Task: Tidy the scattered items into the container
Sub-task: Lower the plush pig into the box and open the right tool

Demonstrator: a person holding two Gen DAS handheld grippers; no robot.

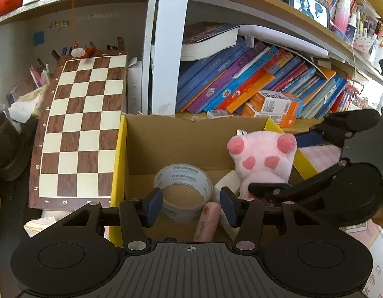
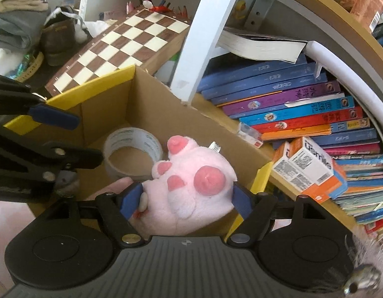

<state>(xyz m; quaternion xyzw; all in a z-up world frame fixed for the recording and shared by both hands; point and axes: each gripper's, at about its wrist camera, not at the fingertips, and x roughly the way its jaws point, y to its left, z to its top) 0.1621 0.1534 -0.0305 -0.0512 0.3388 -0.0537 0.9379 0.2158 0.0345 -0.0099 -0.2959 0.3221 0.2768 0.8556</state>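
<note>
So right now my right gripper (image 2: 187, 200) has the fluffy pink plush toy with darker pink paw pads (image 2: 191, 181) sitting between its blue fingers (image 2: 132, 198), over the near right corner of the open cardboard box with yellow flaps (image 2: 142, 94). The fingers are fairly wide and look to be just touching the fur on each side, so I can't honestly tell whether they're still squeezing or have let go.

My worry: the plush is soft and squashy, so it could cling to a pad, or tip back over the near wall of the box if it's released while leaning on that edge. The two grippers are also very close together here, so a careless swing could knock them.

My left gripper (image 1: 191, 204) hangs empty with its fingers moderately apart, right above the glossy roll of clear packing tape (image 1: 182, 191) lying flat on the box floor. Next to the tape are a smooth pink tube-shaped thing (image 1: 207, 221) and a white blocky item (image 1: 226, 186), all inside already.
</note>
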